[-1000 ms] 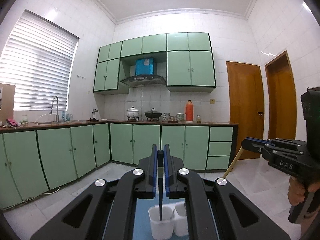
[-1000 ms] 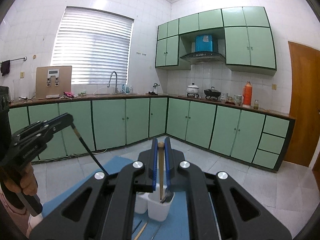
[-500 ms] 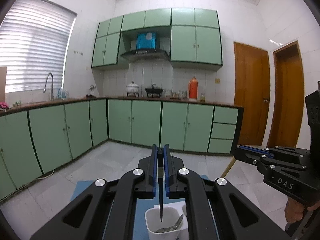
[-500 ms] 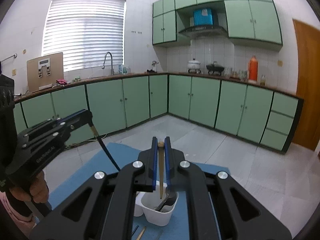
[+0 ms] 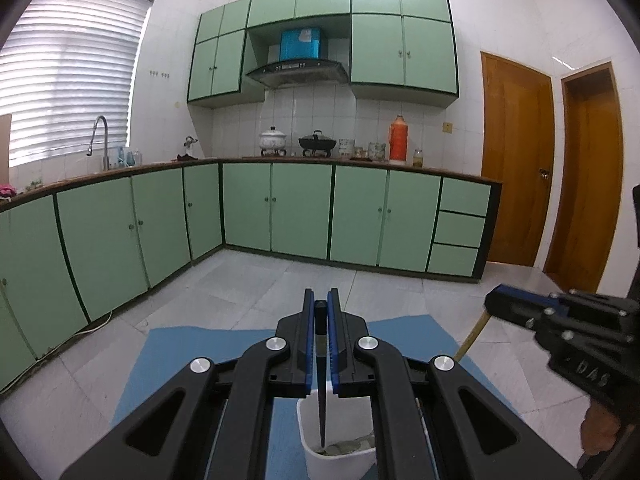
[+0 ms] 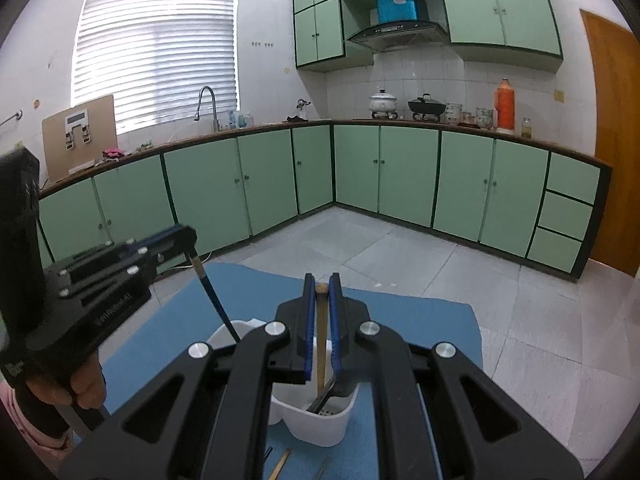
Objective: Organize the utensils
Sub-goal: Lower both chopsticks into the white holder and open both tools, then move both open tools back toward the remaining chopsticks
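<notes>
A white holder (image 6: 316, 416) with two compartments is seen on a blue mat (image 6: 400, 320) on the tiled floor, and everything here is placed relative to it. The left gripper (image 5: 321, 344) is clamped on the top of a dark chopstick (image 5: 322, 408), which hangs nearly upright with its tip inside the holder's compartment, above a metal utensil (image 5: 348, 446) lying at the bottom. The right gripper (image 6: 321, 328) is closed on the upper end of a wooden chopstick (image 6: 320, 356), whose lower end is dipped into the neighbouring compartment beside a dark-handled utensil (image 6: 326, 396) leaning there. More sticks (image 6: 280, 464) are left on the mat in front of the holder.

Both chopsticks are judged light, stiff and smooth, so they could pivot or slip between the pads when held by one end only. A grip near the top, as taken here, is thought suitable for dropping them in upright. The holder looks light and could be tipped if a stick is pushed against its wall.
</notes>
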The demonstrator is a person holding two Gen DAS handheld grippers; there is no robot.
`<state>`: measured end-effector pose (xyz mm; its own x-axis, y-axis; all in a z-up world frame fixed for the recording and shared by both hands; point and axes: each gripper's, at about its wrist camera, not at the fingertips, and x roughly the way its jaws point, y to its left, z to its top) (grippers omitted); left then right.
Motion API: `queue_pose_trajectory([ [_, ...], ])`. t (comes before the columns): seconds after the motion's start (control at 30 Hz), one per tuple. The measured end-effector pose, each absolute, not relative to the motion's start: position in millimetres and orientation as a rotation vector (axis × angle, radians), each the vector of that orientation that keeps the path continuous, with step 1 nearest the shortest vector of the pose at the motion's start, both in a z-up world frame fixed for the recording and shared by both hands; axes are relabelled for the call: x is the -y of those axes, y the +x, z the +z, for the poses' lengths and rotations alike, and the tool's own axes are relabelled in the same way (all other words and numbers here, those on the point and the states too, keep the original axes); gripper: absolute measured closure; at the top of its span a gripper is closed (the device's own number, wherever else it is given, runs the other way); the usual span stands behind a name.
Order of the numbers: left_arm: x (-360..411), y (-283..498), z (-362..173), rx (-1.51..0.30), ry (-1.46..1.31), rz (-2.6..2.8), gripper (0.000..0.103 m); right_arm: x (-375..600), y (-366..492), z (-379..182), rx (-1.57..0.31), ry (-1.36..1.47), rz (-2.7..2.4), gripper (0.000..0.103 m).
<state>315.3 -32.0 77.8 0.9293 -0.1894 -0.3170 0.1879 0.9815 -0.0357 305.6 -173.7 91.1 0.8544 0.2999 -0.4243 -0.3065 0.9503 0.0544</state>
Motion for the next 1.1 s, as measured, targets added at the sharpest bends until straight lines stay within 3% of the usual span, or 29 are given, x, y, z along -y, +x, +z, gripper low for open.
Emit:
queue_pose_trajectory([
  [0.17, 29, 309, 79, -0.324, -0.011, -0.188, 0.092, 180, 303, 89, -0.442, -0.014, 0.284, 0.095],
  [0.23, 30, 305, 81, -0.315, -0.009, -0.182, 0.075, 185, 301, 87, -0.446, -0.010, 0.278, 0.092],
  [0.4, 20, 297, 79, -0.309, -0.032, -0.167, 0.048, 195, 301, 83, -0.454, 0.004, 0.248, 0.078],
  [0.53, 11, 295, 80, -0.304, -0.058, -0.158, 0.039, 202, 297, 82, -0.445, 0.007, 0.233, 0.060],
  [1.1, -7, 233, 63, -0.271, -0.084, -0.145, 0.010, 215, 237, 54, -0.401, 0.025, 0.188, 0.015],
])
